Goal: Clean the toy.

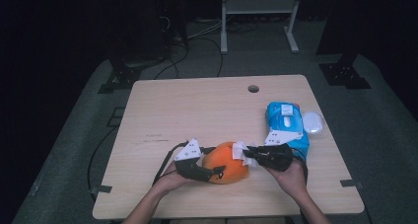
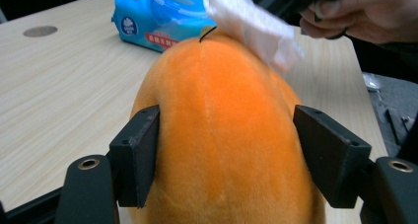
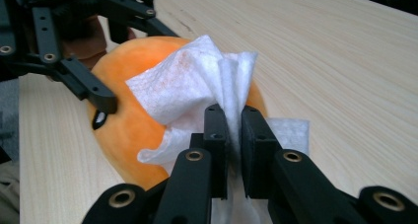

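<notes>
An orange plush toy (image 1: pixel 229 167) lies near the front of the wooden table (image 1: pixel 197 105). My left gripper (image 1: pixel 214 161) reaches in from the left, and its pads (image 2: pixel 140 150) press the toy (image 2: pixel 222 135) on both sides. My right gripper (image 1: pixel 246 154) comes from the right, shut on a crumpled white wipe (image 1: pixel 240 150). In the right gripper view the wipe (image 3: pixel 192 86) sticks up between the closed jaws of my right gripper (image 3: pixel 234 135) and rests on the top of the toy (image 3: pixel 123 125). The wipe (image 2: pixel 251 21) drapes over the toy's far end in the left gripper view.
A blue pack of wet wipes (image 1: pixel 286 123) lies at the right of the table, with a white oval object (image 1: pixel 312 121) beside it. A cable hole (image 1: pixel 253 89) sits near the far edge. Beyond the table stand a white frame (image 1: pixel 259 17) and cables on the floor.
</notes>
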The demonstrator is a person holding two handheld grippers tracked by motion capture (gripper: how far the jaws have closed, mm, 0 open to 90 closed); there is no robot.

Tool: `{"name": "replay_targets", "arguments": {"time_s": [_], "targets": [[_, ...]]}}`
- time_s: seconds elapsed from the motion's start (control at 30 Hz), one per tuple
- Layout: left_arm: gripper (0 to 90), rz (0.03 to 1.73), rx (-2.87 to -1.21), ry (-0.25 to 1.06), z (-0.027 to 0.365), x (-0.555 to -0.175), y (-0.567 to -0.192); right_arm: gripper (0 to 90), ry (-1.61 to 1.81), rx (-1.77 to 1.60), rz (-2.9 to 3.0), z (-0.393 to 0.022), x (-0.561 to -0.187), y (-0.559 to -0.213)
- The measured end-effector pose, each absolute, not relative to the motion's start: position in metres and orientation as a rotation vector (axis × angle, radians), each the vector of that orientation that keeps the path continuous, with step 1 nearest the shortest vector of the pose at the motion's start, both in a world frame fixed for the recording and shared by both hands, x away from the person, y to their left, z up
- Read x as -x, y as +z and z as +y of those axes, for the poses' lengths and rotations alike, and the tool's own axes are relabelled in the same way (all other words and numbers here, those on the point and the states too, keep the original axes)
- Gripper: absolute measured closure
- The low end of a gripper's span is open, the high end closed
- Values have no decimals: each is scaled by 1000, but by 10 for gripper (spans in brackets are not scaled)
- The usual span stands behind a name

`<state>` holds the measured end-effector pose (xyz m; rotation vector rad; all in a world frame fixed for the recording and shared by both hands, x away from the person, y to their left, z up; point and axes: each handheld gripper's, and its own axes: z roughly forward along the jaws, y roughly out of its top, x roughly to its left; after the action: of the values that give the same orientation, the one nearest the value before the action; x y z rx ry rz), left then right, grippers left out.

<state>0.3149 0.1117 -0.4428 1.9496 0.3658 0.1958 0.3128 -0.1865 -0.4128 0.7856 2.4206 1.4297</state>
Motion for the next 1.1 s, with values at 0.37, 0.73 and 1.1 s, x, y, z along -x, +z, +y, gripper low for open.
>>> {"name": "replay_targets", "arguments": {"time_s": [0.37, 0.73, 1.1], "targets": [[311, 329, -1958, 184, 109, -310, -448, 820, 1454, -676, 2435, -169, -303, -407], [230, 349, -1964, 142, 113, -314, -440, 818, 1468, -714, 2440, -171, -303, -409], [301, 351, -2007, 134, 111, -313, -438, 818, 1490, -668, 2433, -166, -297, -403]]}}
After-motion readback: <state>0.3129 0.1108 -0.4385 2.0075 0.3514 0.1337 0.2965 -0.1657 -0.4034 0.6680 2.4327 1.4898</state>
